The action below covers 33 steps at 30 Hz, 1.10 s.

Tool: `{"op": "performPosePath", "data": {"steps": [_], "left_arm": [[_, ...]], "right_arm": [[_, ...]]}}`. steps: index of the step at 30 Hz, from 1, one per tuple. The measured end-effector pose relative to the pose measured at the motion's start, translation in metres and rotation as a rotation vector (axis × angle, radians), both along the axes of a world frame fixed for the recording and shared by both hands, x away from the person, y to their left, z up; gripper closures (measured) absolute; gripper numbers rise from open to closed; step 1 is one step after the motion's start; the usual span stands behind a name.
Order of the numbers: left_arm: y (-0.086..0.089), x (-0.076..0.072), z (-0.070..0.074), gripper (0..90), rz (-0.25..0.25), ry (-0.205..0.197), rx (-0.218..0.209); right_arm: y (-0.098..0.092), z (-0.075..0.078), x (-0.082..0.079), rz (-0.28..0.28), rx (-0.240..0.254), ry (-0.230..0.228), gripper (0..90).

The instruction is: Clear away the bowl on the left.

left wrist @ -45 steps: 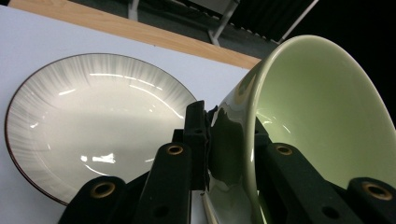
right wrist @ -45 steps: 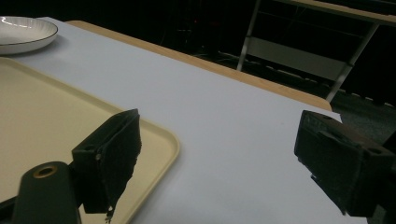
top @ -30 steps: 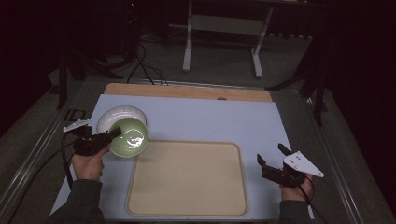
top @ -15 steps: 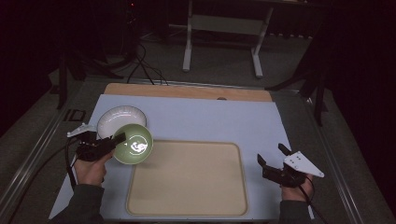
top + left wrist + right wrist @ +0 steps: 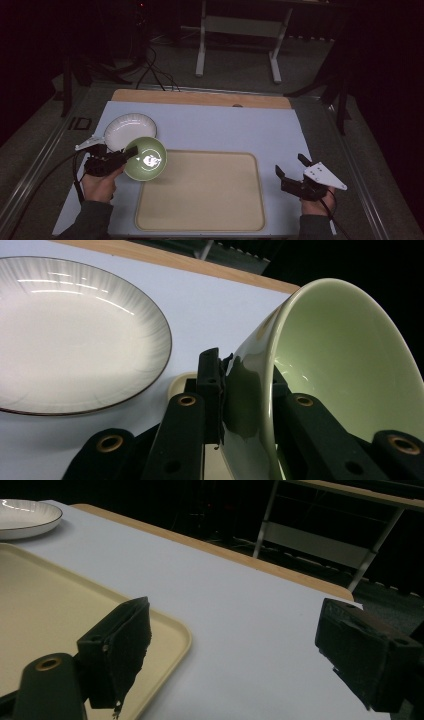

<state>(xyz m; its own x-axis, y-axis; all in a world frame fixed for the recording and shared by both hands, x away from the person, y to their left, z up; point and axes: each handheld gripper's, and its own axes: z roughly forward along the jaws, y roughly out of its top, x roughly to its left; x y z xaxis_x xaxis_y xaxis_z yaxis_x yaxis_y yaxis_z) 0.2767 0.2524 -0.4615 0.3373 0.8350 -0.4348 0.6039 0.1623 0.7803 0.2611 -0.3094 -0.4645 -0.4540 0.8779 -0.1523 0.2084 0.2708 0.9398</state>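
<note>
Glossy round green bowl (image 5: 145,158), ribbed white plate (image 5: 129,130)

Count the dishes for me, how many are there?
2. A round white ribbed plate lies on the table's far left. A glossy green ceramic bowl is tilted, pinched by its rim in the left claw, just beside the plate.

Overhead light falls on the pale table (image 5: 220,127) while the room beyond sinks into near-black. Glare streaks the white plate (image 5: 70,335) and glints inside the green bowl (image 5: 145,158). In both gripper views the near black jaws sit soft and out of focus.
</note>
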Motion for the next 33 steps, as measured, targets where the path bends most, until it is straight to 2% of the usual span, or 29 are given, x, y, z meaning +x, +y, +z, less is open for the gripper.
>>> {"op": "performPosePath", "data": {"steps": [11, 16, 33], "left_arm": [[-0.009, -0.002, -0.003, 79.4, -0.03, 0.015, 0.007], [-0.013, -0.001, -0.004, 79.3, -0.035, 0.017, 0.027], [-0.021, -0.001, -0.004, 79.4, -0.062, 0.021, 0.027]], "right_arm": [[0.0, 0.0, 0.0, 0.005, 0.0, -0.002, 14.3], [0.0, 0.001, 0.0, 0.007, 0.0, -0.003, 14.3], [0.0, 0.001, 0.001, 0.01, -0.004, -0.006, 14.3]]}}
